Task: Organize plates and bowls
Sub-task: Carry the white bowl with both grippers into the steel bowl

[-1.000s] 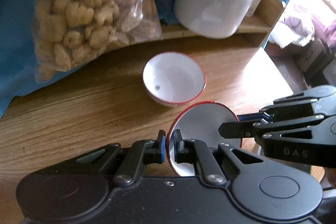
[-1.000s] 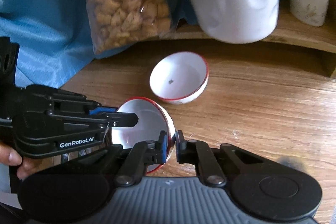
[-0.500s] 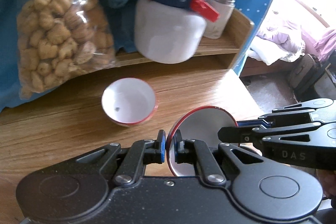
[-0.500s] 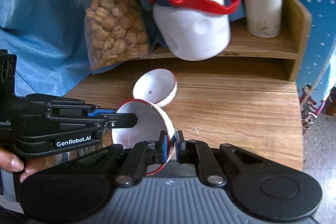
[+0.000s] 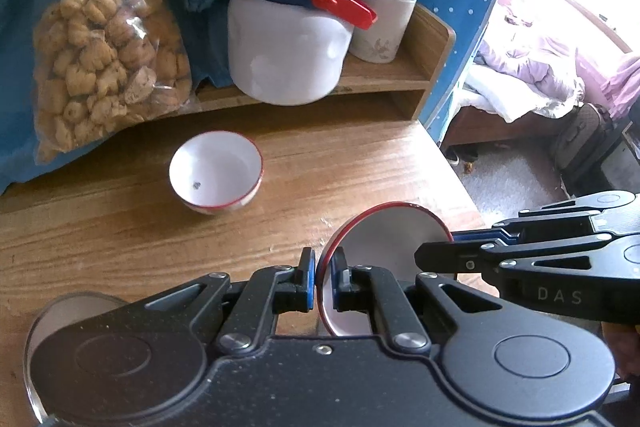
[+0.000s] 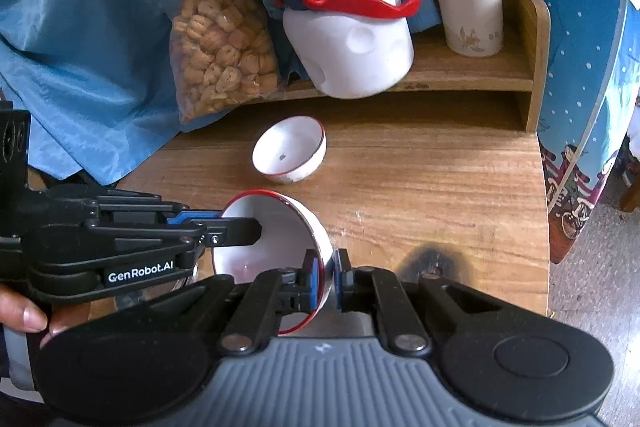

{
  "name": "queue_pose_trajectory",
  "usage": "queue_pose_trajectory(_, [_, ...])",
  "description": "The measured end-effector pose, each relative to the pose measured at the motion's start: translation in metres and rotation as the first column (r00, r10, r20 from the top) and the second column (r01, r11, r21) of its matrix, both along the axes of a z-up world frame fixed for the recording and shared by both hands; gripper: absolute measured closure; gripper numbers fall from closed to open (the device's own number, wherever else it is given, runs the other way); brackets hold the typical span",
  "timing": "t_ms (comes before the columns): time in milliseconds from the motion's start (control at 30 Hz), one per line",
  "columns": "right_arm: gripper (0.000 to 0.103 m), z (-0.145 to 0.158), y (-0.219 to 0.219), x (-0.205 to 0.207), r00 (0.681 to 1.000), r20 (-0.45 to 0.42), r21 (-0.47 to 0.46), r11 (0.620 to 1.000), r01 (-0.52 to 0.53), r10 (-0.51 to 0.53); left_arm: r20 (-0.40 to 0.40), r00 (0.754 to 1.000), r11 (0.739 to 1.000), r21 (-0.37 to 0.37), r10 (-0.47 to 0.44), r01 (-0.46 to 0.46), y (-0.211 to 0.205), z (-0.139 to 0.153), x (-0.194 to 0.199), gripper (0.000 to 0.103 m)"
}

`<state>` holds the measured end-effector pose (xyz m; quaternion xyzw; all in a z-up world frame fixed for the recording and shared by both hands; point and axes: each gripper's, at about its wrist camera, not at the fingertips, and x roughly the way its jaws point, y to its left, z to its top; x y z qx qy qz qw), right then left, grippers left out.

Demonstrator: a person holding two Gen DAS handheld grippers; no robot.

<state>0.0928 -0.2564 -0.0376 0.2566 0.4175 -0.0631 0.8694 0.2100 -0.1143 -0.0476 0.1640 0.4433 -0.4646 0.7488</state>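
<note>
Both grippers hold one white, red-rimmed bowl (image 5: 384, 239) above the wooden table (image 5: 120, 227). My left gripper (image 5: 323, 281) is shut on its left rim. My right gripper (image 6: 327, 279) is shut on its right rim, where the bowl (image 6: 272, 247) is seen tilted. The right gripper also shows in the left wrist view (image 5: 424, 259), and the left gripper in the right wrist view (image 6: 256, 227). A second, matching bowl (image 5: 216, 173) stands upright on the table farther back, also in the right wrist view (image 6: 290, 151).
A low wooden shelf (image 6: 480, 75) at the back carries a white jug (image 5: 288, 39) with blue lid and red handle, and a white flask (image 5: 382, 19). A bag of snacks (image 5: 104, 55) leans against blue cloth. A metal-rimmed dish (image 5: 72, 311) lies front left. The table's right edge (image 6: 544, 227) drops off.
Both grippers with the held bowl have pulled back and up from the shelf; the second bowl, jug and snack bag now appear smaller and farther away. The grips are unchanged.
</note>
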Motion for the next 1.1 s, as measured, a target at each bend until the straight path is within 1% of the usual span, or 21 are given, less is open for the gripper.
queue_pose_trajectory(267, [0.094,-0.012,0.001,-0.012,0.999,-0.026,0.04,0.999,-0.018,0.019,-0.038,0.999,0.999,0.036,0.039,-0.037,0.004,-0.011,-0.013,0.096])
queue_pose_trajectory(467, [0.094,-0.018,0.002,-0.022,0.999,-0.038,0.054,0.998,-0.019,0.021,-0.052,0.998,0.997,0.065,0.032,-0.029,0.003,-0.016,-0.021,0.096])
queue_pose_trajectory(733, [0.094,-0.027,-0.002,-0.031,0.999,-0.042,0.086,0.996,-0.003,0.007,-0.05,0.999,0.994,0.108,0.021,-0.015,-0.004,-0.023,-0.028,0.096])
queue_pose_trajectory(900, [0.094,-0.03,-0.001,-0.029,0.999,-0.05,0.091,0.996,-0.014,0.019,-0.03,1.0,0.987,0.16,-0.007,0.012,-0.008,-0.025,-0.034,0.095])
queue_pose_trajectory(1100, [0.094,-0.032,0.0,-0.028,0.998,-0.054,0.092,0.995,-0.028,0.034,-0.036,0.999,0.984,0.179,-0.002,0.009,-0.007,-0.027,-0.033,0.095])
